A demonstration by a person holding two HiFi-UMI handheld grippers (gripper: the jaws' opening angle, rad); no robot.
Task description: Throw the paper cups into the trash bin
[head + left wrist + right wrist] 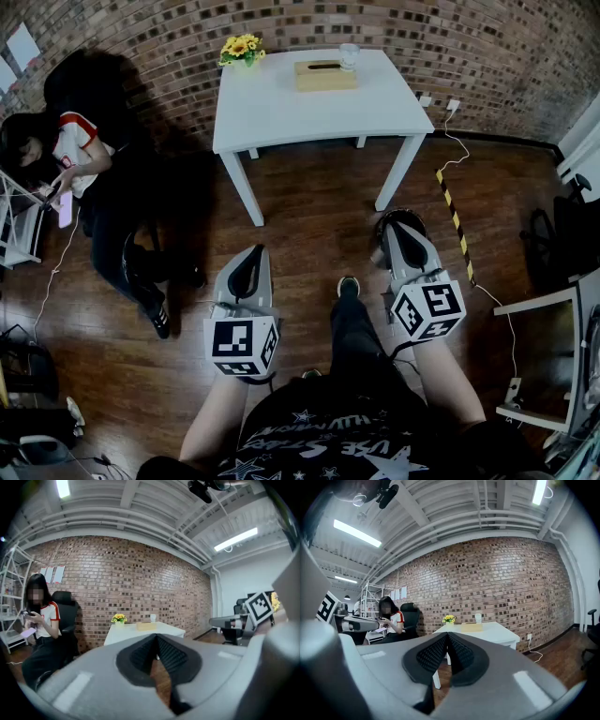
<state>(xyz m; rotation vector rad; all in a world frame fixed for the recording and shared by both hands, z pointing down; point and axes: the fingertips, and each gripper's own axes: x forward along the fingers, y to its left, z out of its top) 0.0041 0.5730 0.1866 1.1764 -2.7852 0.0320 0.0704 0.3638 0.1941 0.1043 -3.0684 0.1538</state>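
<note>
Jaws of the left gripper and the right gripper are both closed on nothing, low over the wood floor short of the white counter, where a cup stands at the far edge beside a box and flowers.

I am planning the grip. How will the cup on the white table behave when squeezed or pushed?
The cup looks small and likely thin-walled, so it is probably light and may crush under a hard squeeze. It stands upright, so a sideways push could tip it.
</note>
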